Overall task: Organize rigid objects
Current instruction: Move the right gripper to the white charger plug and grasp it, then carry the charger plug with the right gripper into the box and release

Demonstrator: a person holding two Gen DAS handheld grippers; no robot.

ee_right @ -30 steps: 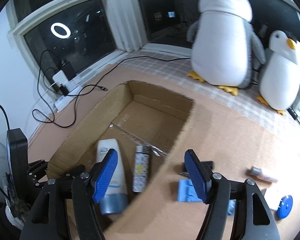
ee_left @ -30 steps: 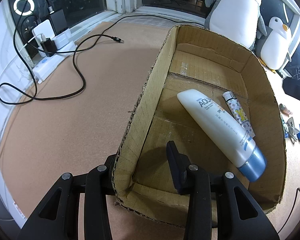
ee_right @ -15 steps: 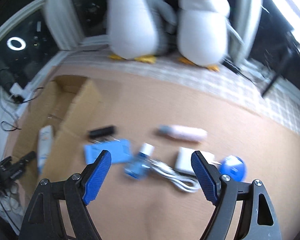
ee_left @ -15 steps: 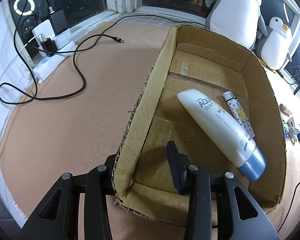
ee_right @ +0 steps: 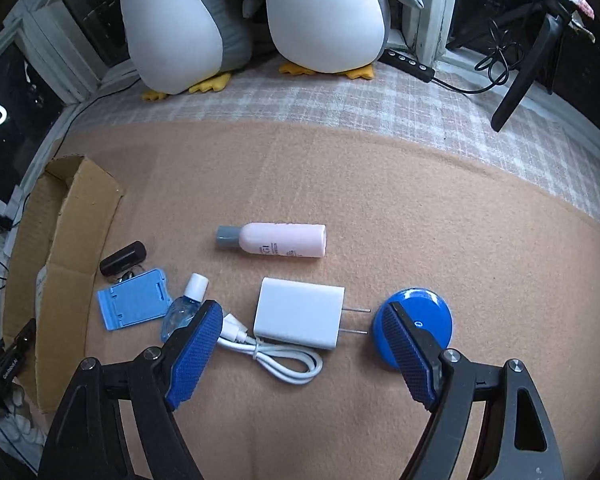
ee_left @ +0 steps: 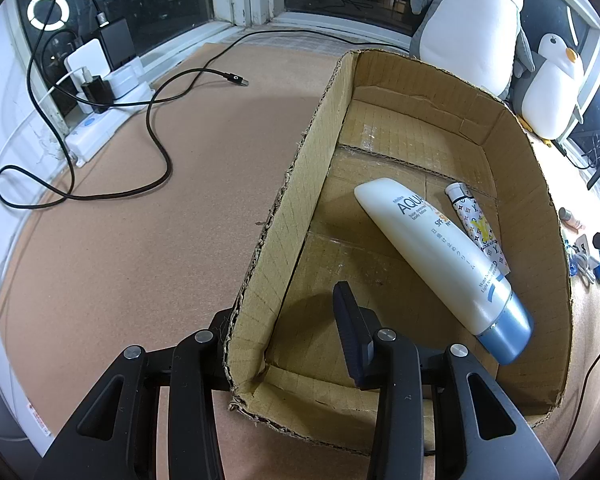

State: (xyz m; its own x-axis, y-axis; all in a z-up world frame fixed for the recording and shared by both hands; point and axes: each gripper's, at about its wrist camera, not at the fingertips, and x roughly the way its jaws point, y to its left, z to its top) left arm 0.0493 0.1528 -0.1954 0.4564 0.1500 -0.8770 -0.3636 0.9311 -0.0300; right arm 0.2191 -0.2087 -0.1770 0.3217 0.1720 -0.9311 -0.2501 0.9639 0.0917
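Hovering now over white charger point(ee_right: 299, 318), jaws wider.

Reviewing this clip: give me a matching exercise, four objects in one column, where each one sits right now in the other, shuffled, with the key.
Things:
1. white sunscreen tube
2. white charger
3. pink bottle
4. blue card holder

Places:
A. on the mat, just right of the cardboard box
B. between the open right gripper fingers
C. inside the cardboard box
D. on the mat beyond the charger

Pairs: 1-C, 2-B, 3-D, 4-A
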